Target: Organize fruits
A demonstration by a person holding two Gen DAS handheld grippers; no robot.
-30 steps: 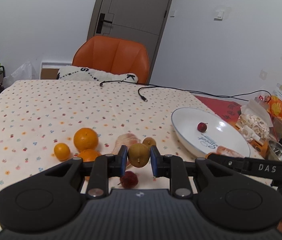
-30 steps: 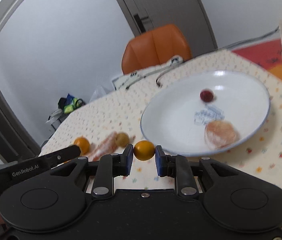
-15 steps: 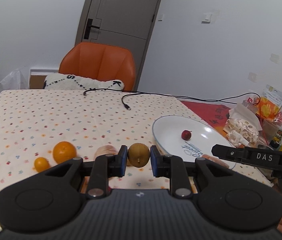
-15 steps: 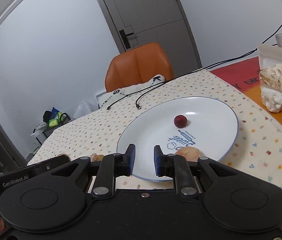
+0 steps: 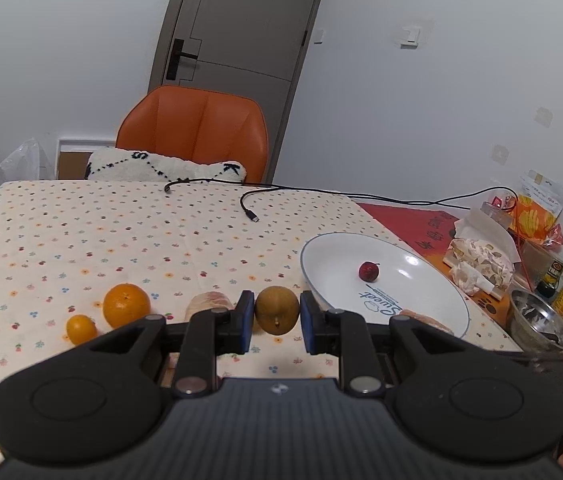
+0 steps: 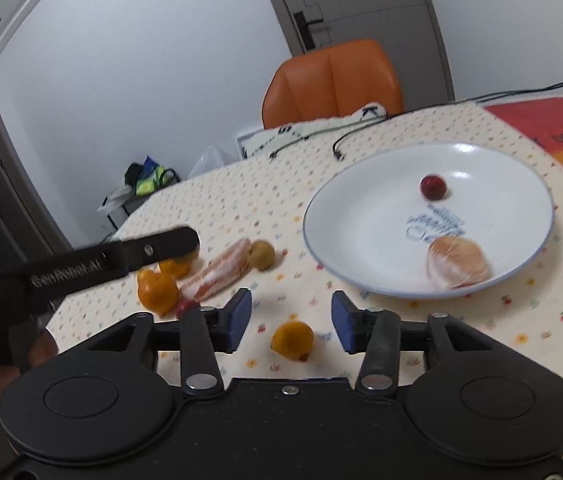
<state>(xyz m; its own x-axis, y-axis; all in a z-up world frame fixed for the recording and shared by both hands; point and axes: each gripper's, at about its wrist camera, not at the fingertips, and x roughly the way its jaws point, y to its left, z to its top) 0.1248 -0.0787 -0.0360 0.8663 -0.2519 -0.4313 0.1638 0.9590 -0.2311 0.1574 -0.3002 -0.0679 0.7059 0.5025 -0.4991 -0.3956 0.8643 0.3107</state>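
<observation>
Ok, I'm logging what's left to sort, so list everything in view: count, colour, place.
table: one, dotted cream cloth
plate: one, white, on table
red fruit: two, one on plate, one by oranges
peeled citrus: one, pale orange, on plate
peeled segment: one, pink, on table
oranges: at least three, on table
brown fruit: two, one gripped, one on table
chair: one, orange, behind table
cable: black, far end of table
bowl: one, steel, right of plate
left gripper: black, shut on brown fruit
right gripper: black, open above an orange

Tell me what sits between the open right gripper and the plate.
Only bare tablecloth in the right wrist view. The small orange lies between the right gripper's fingers, short of the plate.
</observation>
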